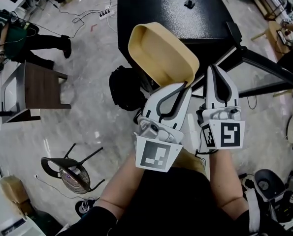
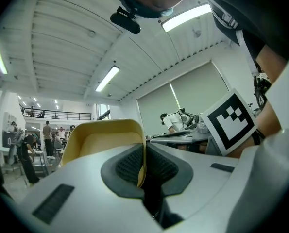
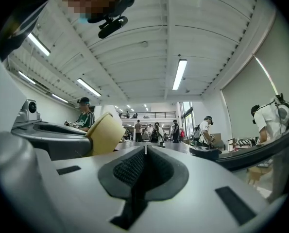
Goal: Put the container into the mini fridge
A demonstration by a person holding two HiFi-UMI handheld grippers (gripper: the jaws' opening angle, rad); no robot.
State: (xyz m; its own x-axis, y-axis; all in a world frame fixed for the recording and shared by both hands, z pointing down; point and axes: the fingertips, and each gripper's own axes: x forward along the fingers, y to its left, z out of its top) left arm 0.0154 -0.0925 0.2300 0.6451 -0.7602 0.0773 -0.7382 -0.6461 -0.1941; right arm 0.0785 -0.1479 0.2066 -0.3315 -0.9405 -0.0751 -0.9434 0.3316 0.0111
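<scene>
A pale yellow rectangular container (image 1: 161,50) hangs in the air, tilted, in front of a black table. My left gripper (image 1: 184,86) is shut on the container's near rim; in the left gripper view the thin yellow wall (image 2: 143,161) is pinched between the dark pads and the container (image 2: 105,140) rises beyond. My right gripper (image 1: 216,69) is beside it on the right, jaws together with nothing between them. In the right gripper view the pads (image 3: 145,171) meet and the container (image 3: 105,132) shows to the left. No mini fridge is in view.
The black table (image 1: 171,9) stands ahead with a small black object (image 1: 189,4) on it. A black bag (image 1: 125,88) sits on the floor under its edge. A brown side table (image 1: 40,87), a fallen chair (image 1: 72,171) and cables lie to the left. People stand in the background.
</scene>
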